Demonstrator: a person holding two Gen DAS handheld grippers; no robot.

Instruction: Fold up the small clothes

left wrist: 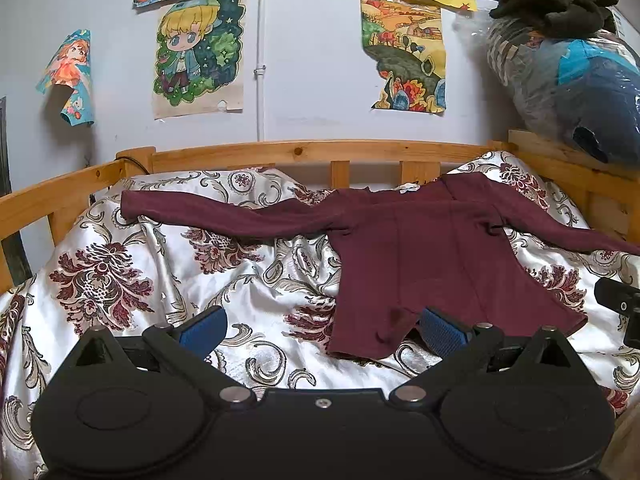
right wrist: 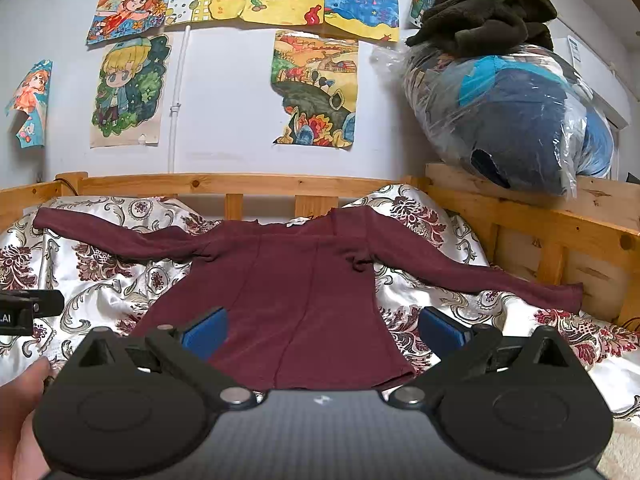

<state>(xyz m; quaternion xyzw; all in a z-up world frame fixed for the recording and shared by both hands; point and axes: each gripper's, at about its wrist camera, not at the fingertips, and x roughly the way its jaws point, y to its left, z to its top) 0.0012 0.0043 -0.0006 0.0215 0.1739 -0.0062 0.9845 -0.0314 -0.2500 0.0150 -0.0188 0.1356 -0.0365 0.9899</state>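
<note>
- Maroon knit is what we are seeing from the left wrist view: the long-sleeved top (left wrist: pixel 432 256) is lying flat on the bed's satin floral cover (left wrist: pixel 160 280), sleeves spread wide, hem nearest us.
- We are holding the left gripper (left wrist: pixel 322 330) spread wide and empty, its right blue pad just at the hem's left corner.
- We are judging the fabric light, soft and limp, likely sliding on the glossy cover; a sleeve cuff or hem corner looks like the best hold.
- From the right wrist view, we are looking straight up the top (right wrist: pixel 296 280), with the right gripper (right wrist: pixel 322 330) also spread and empty, hovering over the hem.
- We are noting the wooden bed rail (right wrist: pixel 224 184) close behind the collar and beside the right cuff, so free room is lying mostly toward us and left.
</note>
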